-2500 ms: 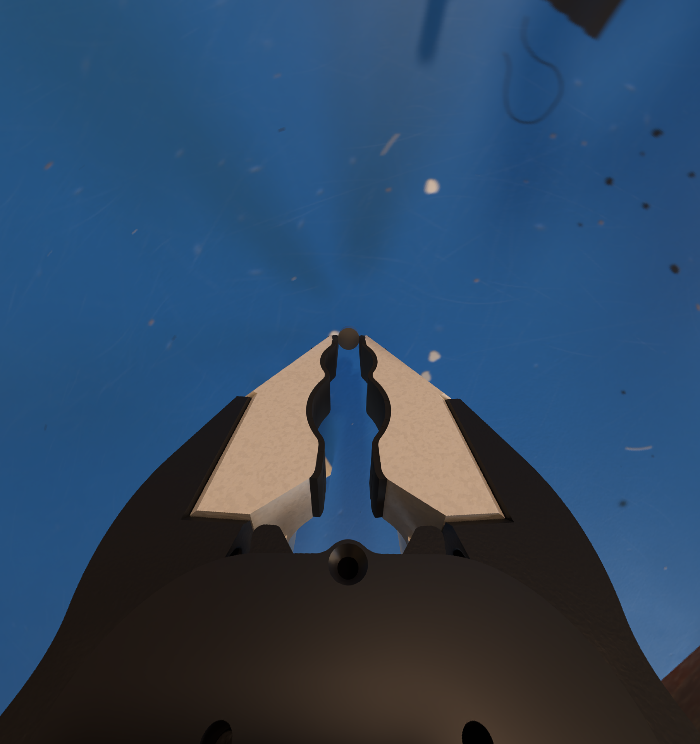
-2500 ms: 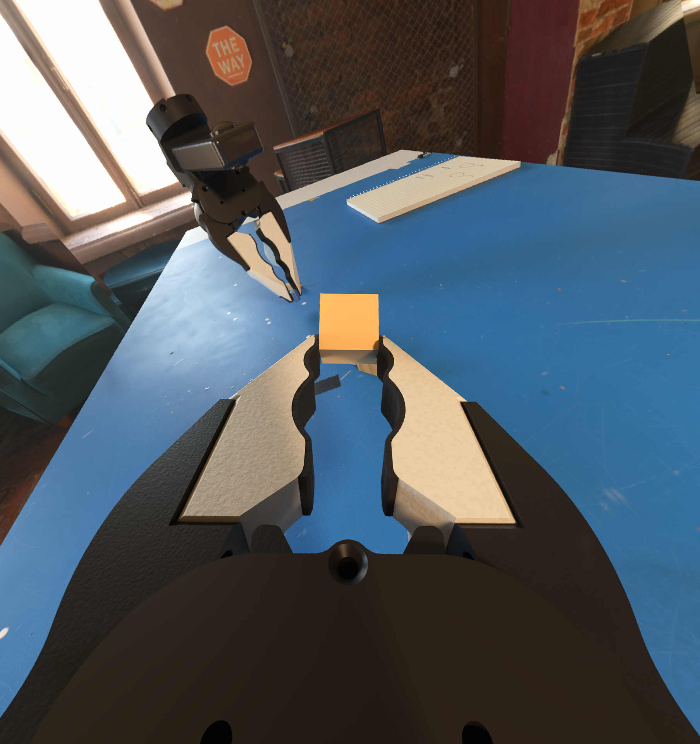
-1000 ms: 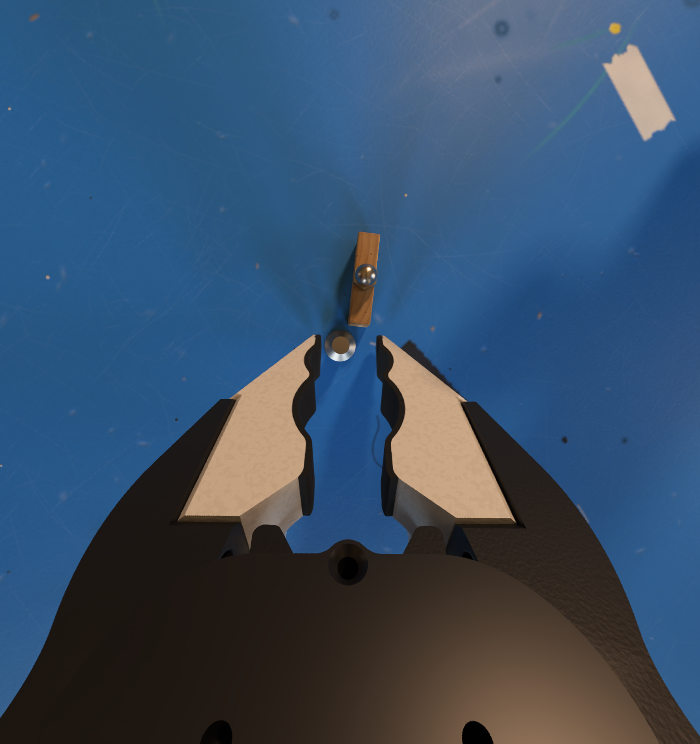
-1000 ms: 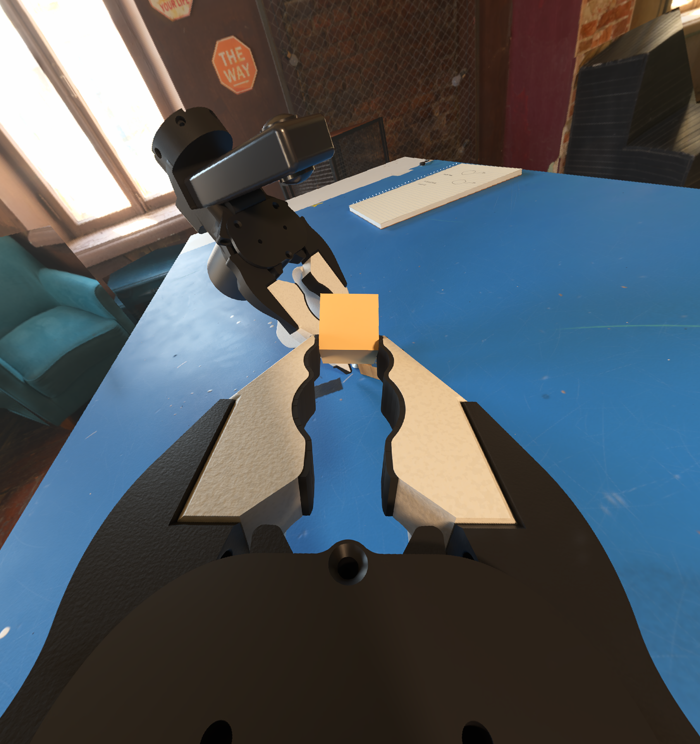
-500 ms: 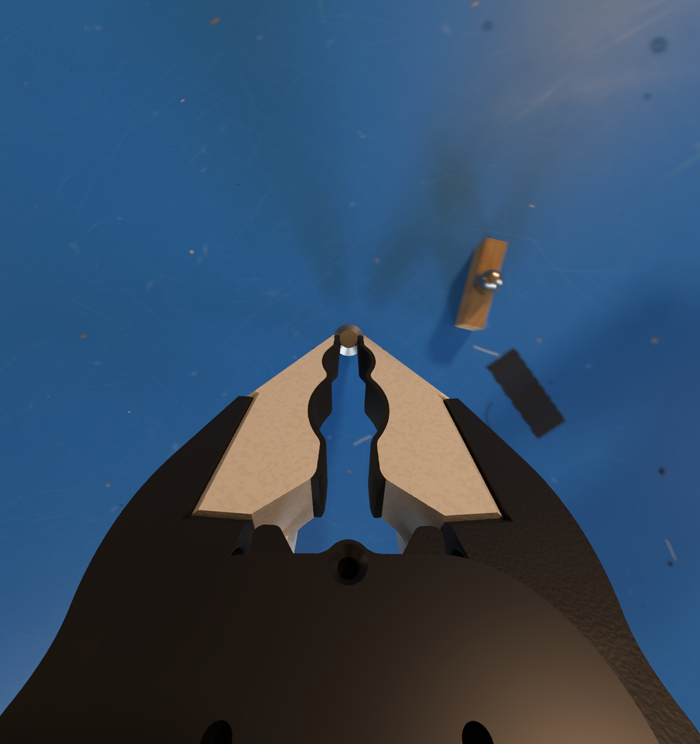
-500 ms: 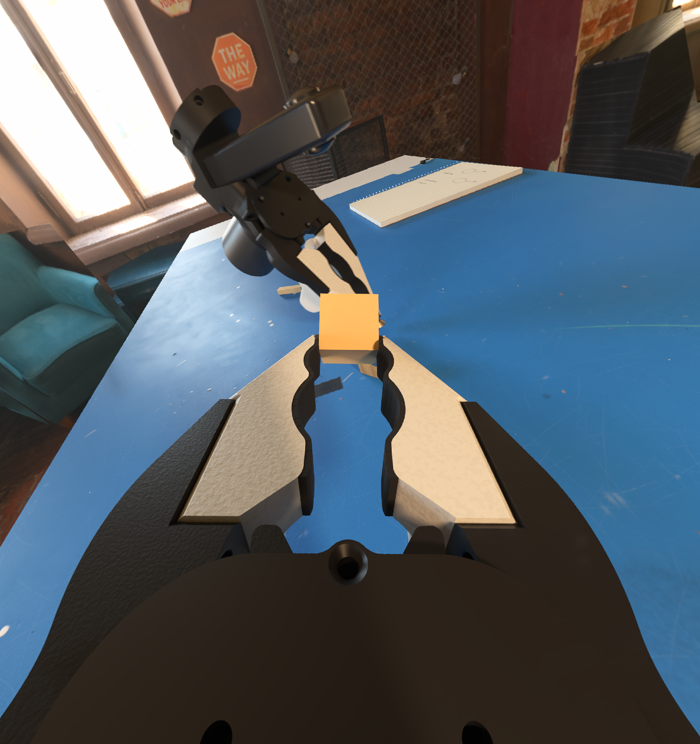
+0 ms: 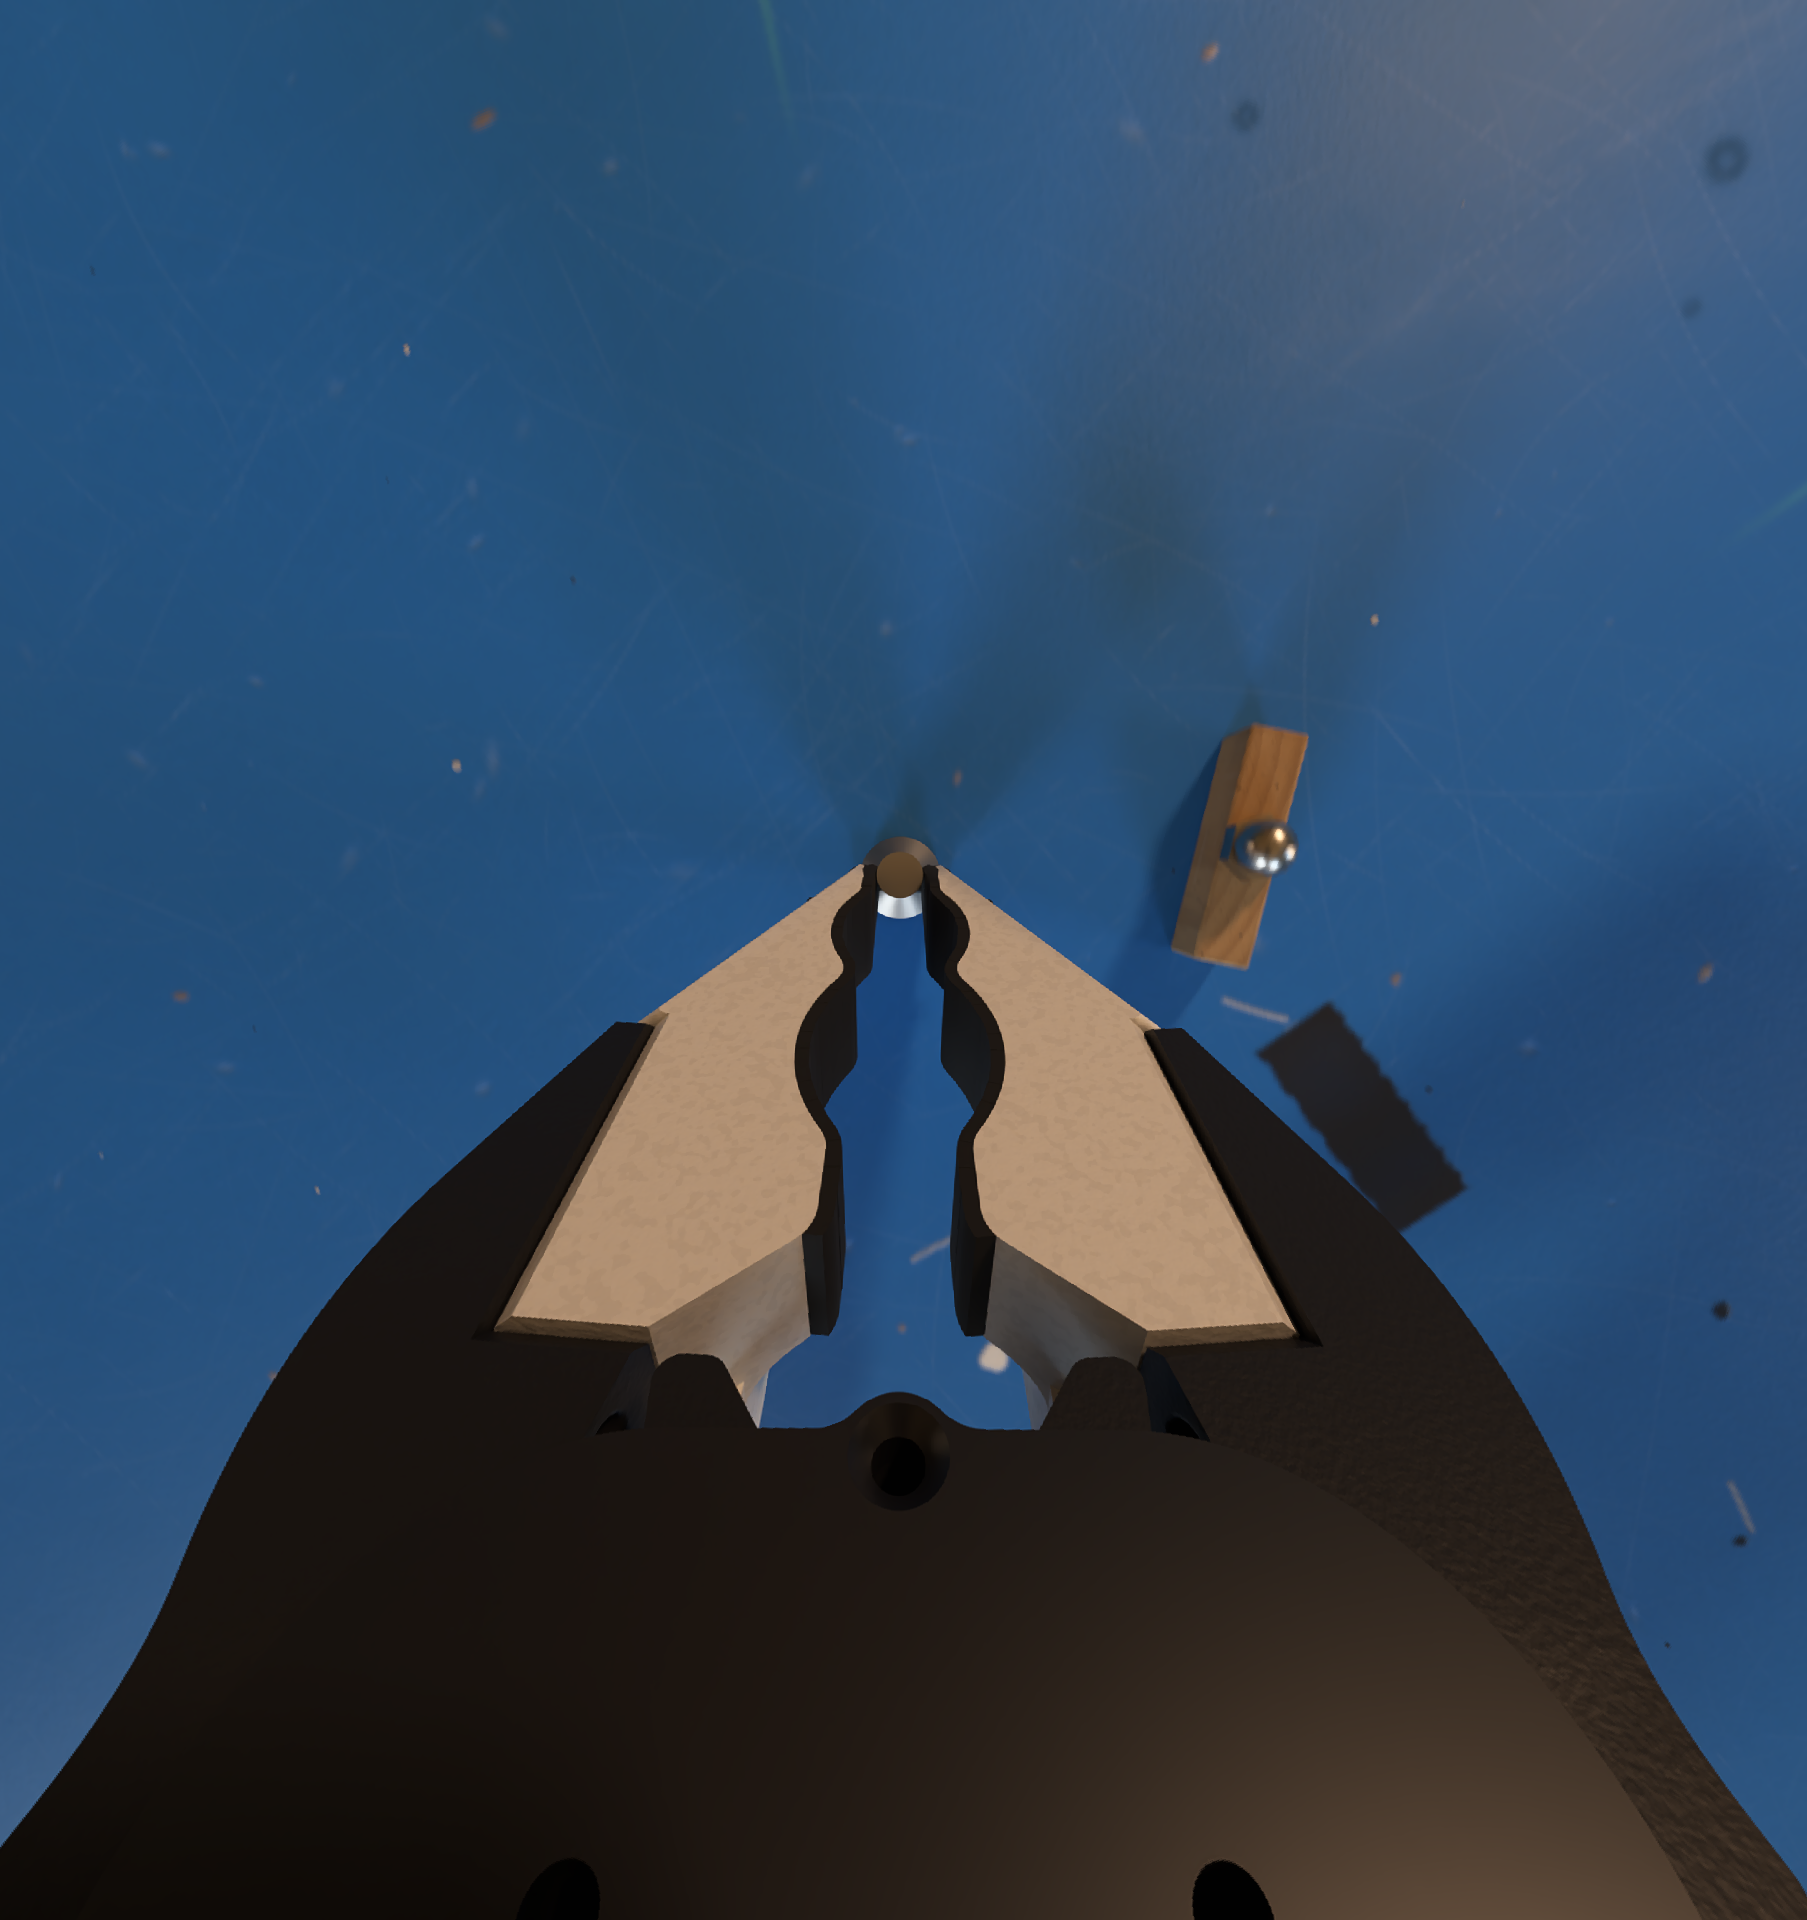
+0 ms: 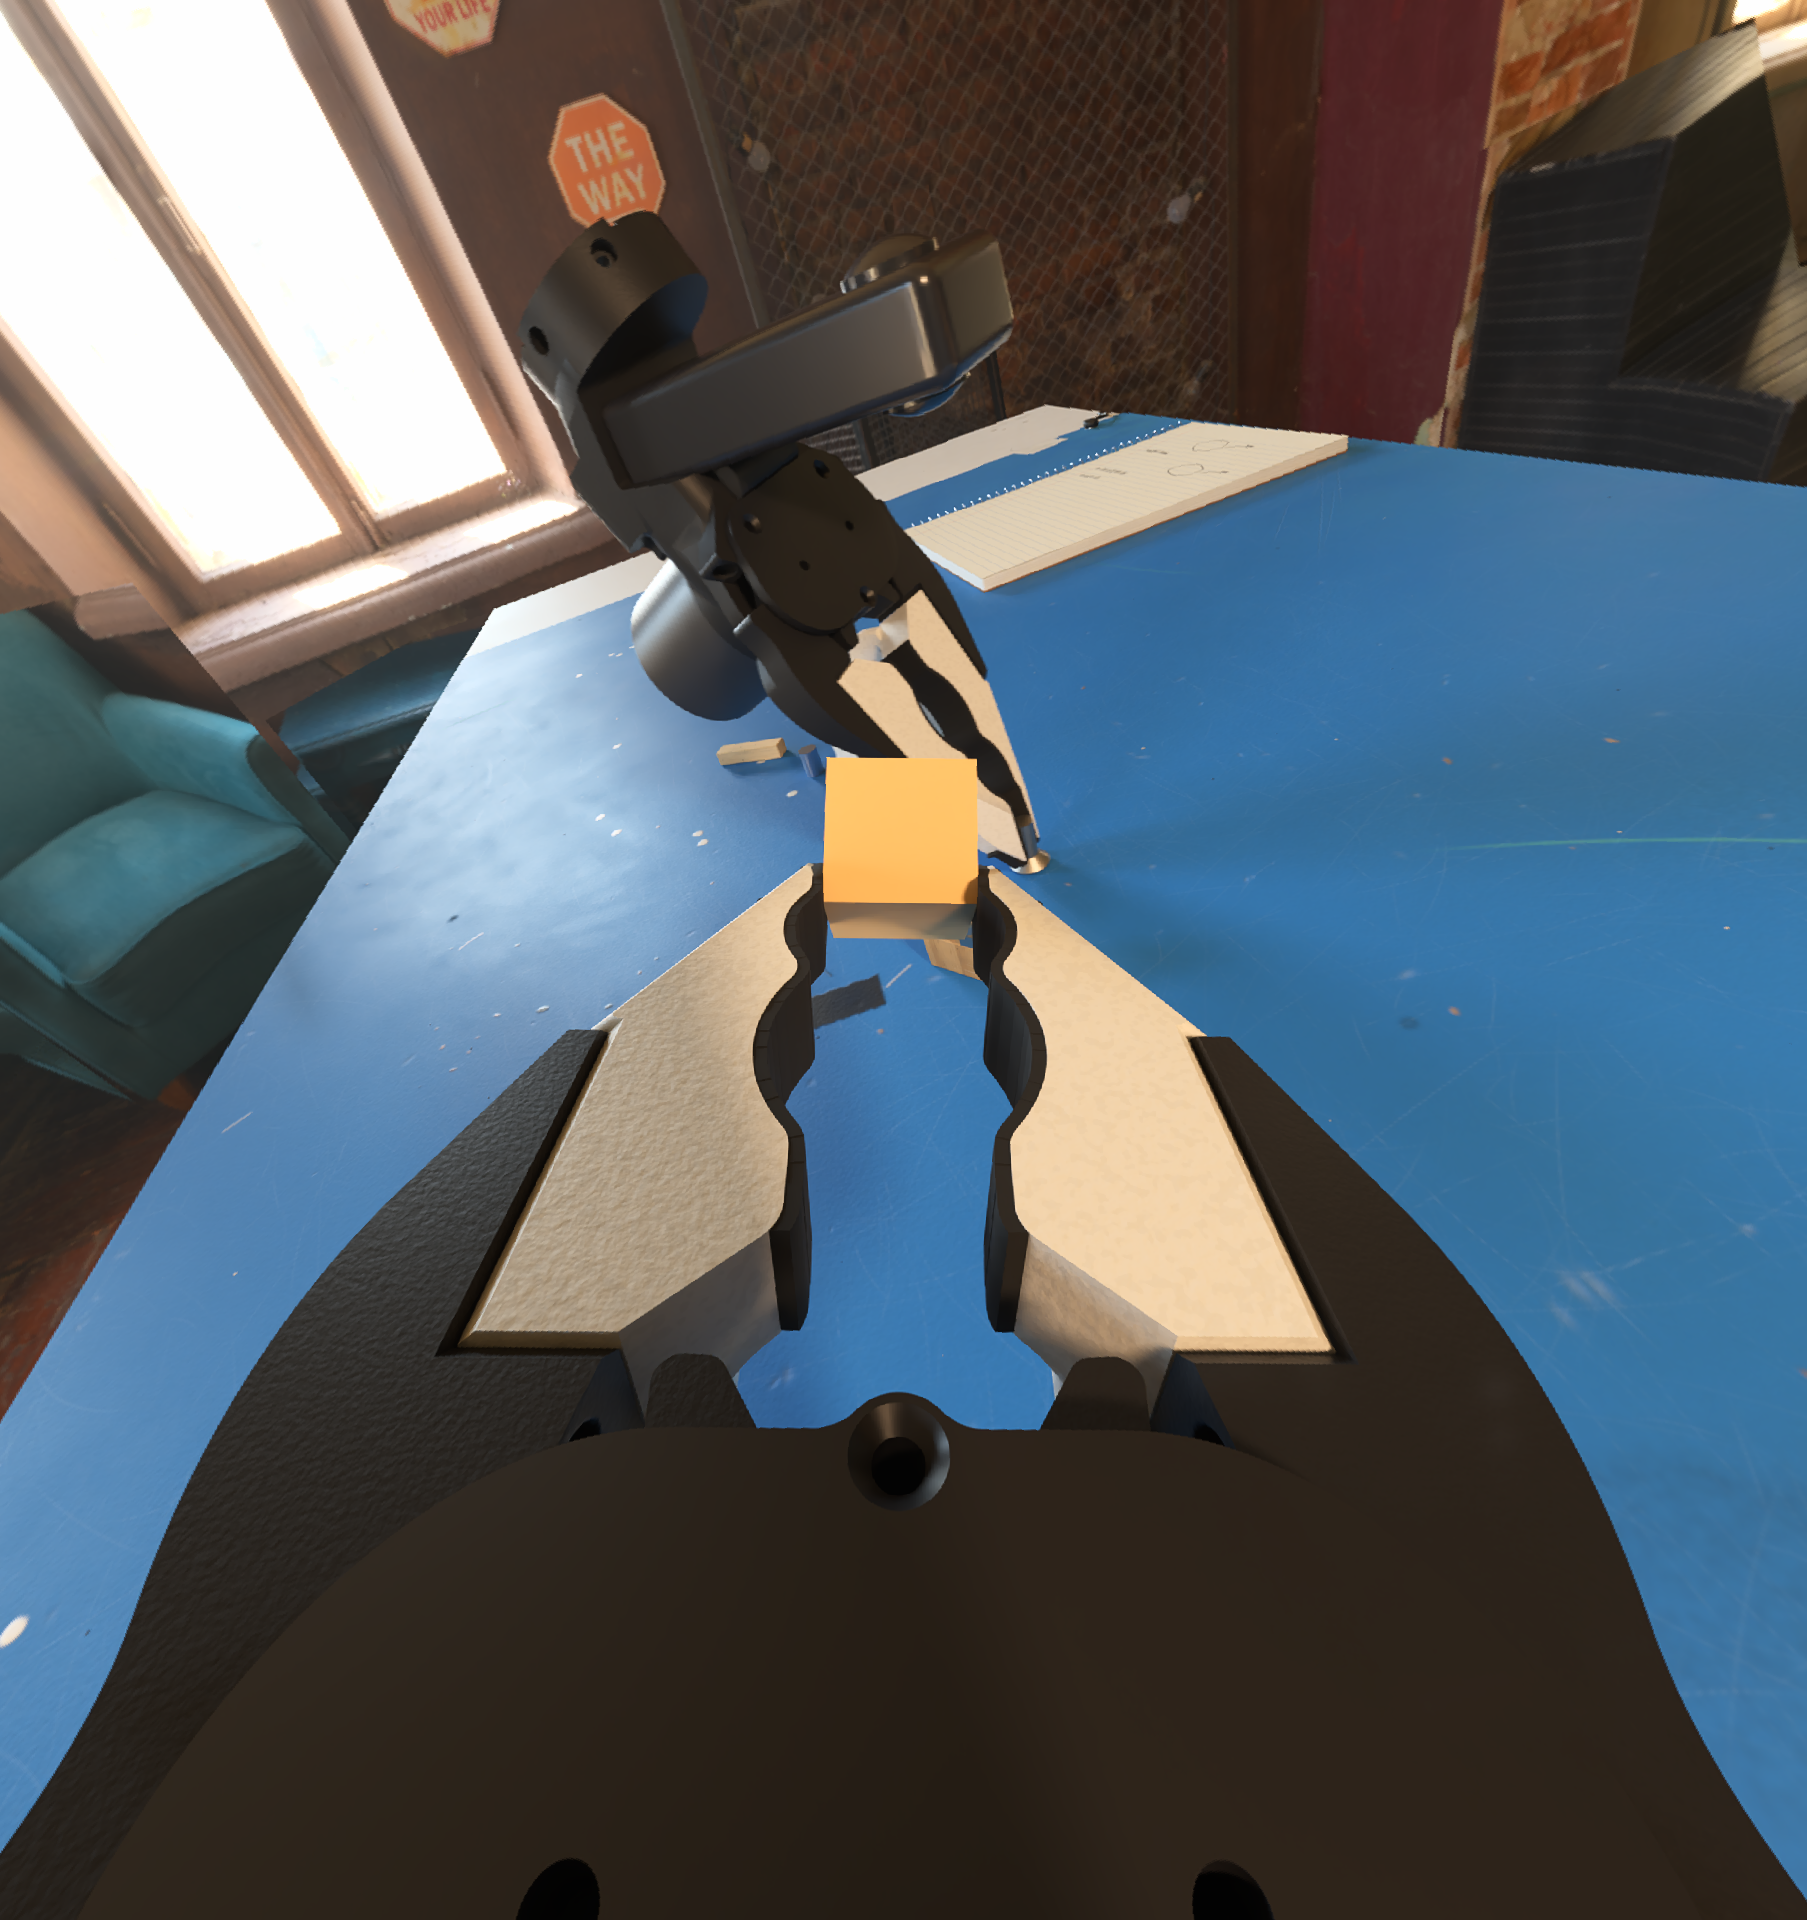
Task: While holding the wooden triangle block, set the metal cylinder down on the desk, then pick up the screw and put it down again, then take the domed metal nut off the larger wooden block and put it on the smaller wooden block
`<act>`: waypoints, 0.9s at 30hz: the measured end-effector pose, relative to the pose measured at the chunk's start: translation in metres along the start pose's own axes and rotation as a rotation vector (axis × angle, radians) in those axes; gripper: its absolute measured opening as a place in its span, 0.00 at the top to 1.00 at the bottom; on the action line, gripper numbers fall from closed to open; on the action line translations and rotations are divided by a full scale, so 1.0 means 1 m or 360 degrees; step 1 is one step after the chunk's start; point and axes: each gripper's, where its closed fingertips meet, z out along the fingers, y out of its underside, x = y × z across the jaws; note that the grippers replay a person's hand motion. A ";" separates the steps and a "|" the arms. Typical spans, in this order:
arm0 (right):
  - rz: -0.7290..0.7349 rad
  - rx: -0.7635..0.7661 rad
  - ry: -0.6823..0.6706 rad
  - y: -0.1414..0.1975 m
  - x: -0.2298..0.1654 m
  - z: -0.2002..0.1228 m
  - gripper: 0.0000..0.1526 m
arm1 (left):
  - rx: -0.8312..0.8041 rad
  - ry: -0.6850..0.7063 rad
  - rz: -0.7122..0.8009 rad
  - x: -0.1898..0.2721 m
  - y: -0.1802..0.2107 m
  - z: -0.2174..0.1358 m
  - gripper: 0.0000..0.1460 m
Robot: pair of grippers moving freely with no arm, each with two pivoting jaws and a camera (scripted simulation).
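My left gripper (image 7: 899, 885) points down at the blue desk (image 7: 463, 520), shut on the screw (image 7: 899, 871). In the right wrist view the left gripper (image 8: 1018, 831) holds the screw's flared head (image 8: 1031, 860) at or just above the desk. The larger wooden block (image 7: 1240, 847) lies to the right of it with the domed metal nut (image 7: 1265, 847) on it. My right gripper (image 8: 899, 894) is shut on the wooden triangle block (image 8: 899, 831) and holds it above the desk. The smaller wooden block (image 8: 751, 750) lies farther back, with a small grey piece (image 8: 805, 762) beside it.
A strip of black tape (image 7: 1361, 1117) lies flat on the desk near the larger block. A white notepad (image 8: 1117, 499) lies at the desk's far edge. A teal armchair (image 8: 99, 831) stands off the left edge (image 8: 255, 1018).
One second ago my left gripper was open around the screw in front of the larger block. It has shut on the screw and shifted left. My right gripper has held still.
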 end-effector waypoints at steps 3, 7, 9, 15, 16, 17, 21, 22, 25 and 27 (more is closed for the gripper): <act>-0.0008 -0.0007 0.0000 0.001 -0.001 0.000 0.82 | 0.0002 0.0001 -0.0027 0.004 0.010 -0.005 0.95; -0.0005 -0.0007 -0.0003 0.001 -0.001 0.001 0.82 | 0.0014 -0.0008 -0.0018 0.008 0.011 -0.008 0.82; -0.0009 -0.0004 0.0000 0.000 -0.001 0.000 0.82 | 0.0069 -0.0034 0.0002 0.009 0.002 -0.011 0.73; -0.0005 0.0001 0.0003 0.000 0.000 0.000 0.82 | 0.0177 0.0286 0.0061 0.040 -0.026 -0.015 0.76; -0.0006 0.0003 0.0005 0.000 0.000 0.000 0.82 | 0.0176 0.0345 0.0042 0.045 -0.028 -0.015 0.75; -0.0005 0.0004 0.0006 0.000 0.000 0.000 0.82 | 0.0175 0.0403 0.0045 0.052 -0.028 -0.016 0.73; 0.0002 0.0011 0.0003 -0.001 0.000 -0.001 0.82 | 0.0089 0.0356 0.0149 0.061 -0.016 -0.011 0.71; 0.0001 0.0008 0.0000 -0.001 0.000 -0.001 0.82 | 0.0051 0.0307 0.0166 0.060 -0.012 -0.009 0.71; -0.0007 -0.0002 -0.0003 0.000 -0.001 0.000 0.82 | 0.0047 0.0270 0.0203 0.062 -0.011 -0.010 0.93; -0.0007 0.0004 -0.0001 0.000 -0.001 0.000 0.82 | 0.0066 0.0259 0.0201 0.062 -0.011 -0.016 0.93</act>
